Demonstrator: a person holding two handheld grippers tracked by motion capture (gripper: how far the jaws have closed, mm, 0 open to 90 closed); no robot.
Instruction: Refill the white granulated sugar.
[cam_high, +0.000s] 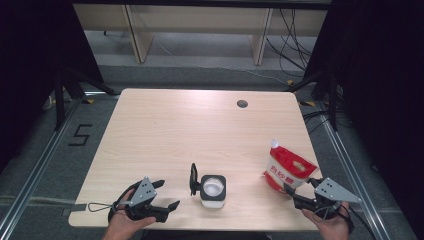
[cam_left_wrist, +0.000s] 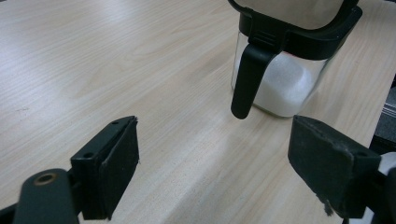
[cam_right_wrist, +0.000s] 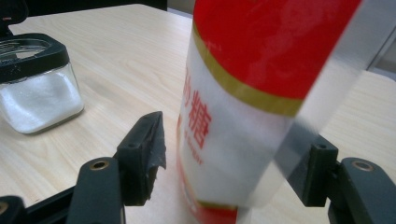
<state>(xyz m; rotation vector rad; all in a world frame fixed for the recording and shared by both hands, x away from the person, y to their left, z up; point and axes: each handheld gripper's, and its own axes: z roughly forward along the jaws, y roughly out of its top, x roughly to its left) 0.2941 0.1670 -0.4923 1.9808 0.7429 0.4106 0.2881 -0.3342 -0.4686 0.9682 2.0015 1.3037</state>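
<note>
Sugar jar (cam_high: 213, 190) is my landmark: a square glass pot with a black rim, white grains inside, its lid flipped up on the side facing my left gripper (cam_high: 159, 201). It stands near the table's (cam_high: 200, 130) front edge, about midway between my two hands.

Left of the jar, my left gripper rests low over the wood with its jaws spread wide and nothing between them; in the left gripper view the jar (cam_left_wrist: 285, 70) sits just ahead, its black lid tab hanging down the near side.

Right of the jar, well apart from it, the red-and-white sugar pouch (cam_high: 287, 167) stands upright near the table's right edge. My right gripper (cam_high: 296, 194) is at its base. In the right gripper view the pouch (cam_right_wrist: 252, 107) sits between the jaws (one pad shows a clear gap to it; the other is hidden behind the pouch's clear edge), so I read the jaws as open around it, not pinching.
</note>
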